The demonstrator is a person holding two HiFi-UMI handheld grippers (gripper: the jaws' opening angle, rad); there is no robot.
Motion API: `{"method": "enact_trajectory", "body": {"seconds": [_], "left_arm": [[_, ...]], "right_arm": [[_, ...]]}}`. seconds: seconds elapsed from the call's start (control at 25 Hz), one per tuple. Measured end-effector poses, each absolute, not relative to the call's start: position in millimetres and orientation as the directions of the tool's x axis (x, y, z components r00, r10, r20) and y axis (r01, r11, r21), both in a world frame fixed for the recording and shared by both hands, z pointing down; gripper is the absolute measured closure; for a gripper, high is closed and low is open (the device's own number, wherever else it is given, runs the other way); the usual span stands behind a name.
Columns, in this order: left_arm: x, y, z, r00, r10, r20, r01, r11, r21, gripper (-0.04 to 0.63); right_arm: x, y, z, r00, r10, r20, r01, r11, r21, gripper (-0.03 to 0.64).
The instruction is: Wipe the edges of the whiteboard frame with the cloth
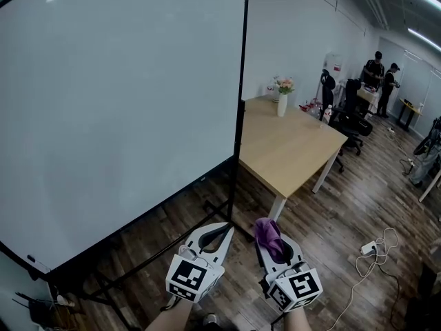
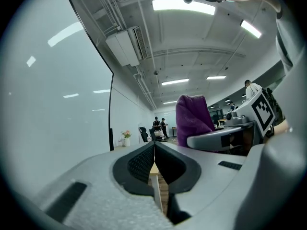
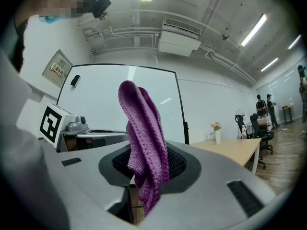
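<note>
Right claw (image 1: 274, 248): low at 6 o'clock, squeezed tight on the purple cloth (image 3: 144, 133).
Cloth: bunched between the two jaws, with its top end poking up and flopping over. It is not touching the board yet.
How the cloth feels: it looks soft, light and floppy, like knitted wool. It will bend easily. I think a pinch on a thick fold is best, with lots left sticking out to rub with.
Left claw (image 1: 220, 233): just beside the right one, at 7 o'clock, closed up with nothing inside.
Whiteboard frame (image 1: 240, 116): thin black edge going up toward 12 o'clock.
Whiteboard (image 1: 117, 102): big and white, from 9 to 12 o'clock.
Desk (image 1: 289, 147): wooden, at 2 o'clock, behind the board.
Flowers (image 1: 283, 87): in a white vase on the desk's far corner.
</note>
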State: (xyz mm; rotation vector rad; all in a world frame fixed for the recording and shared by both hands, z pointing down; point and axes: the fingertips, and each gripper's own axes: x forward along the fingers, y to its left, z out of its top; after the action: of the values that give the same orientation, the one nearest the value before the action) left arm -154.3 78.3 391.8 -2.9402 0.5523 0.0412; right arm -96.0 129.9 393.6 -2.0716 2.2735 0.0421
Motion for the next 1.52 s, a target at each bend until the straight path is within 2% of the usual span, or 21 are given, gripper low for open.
{"method": "enact_trajectory", "body": {"seconds": [0.8,1.52], "left_arm": [[-134,25,390,0.966,-0.250,-0.060,-0.257,-0.953,-0.163,0.577],[-57,-29,384,0.931,-0.360,-0.064,-0.366,-0.920,-0.138,0.577]], "right_arm": [[-82,77,394,0.006,-0.997,-0.077,-1.000,-0.004,-0.029,0.508],[2,14,389,-0.105,-0.992,-0.066,-0.994,0.108,-0.035,0.508]]}}
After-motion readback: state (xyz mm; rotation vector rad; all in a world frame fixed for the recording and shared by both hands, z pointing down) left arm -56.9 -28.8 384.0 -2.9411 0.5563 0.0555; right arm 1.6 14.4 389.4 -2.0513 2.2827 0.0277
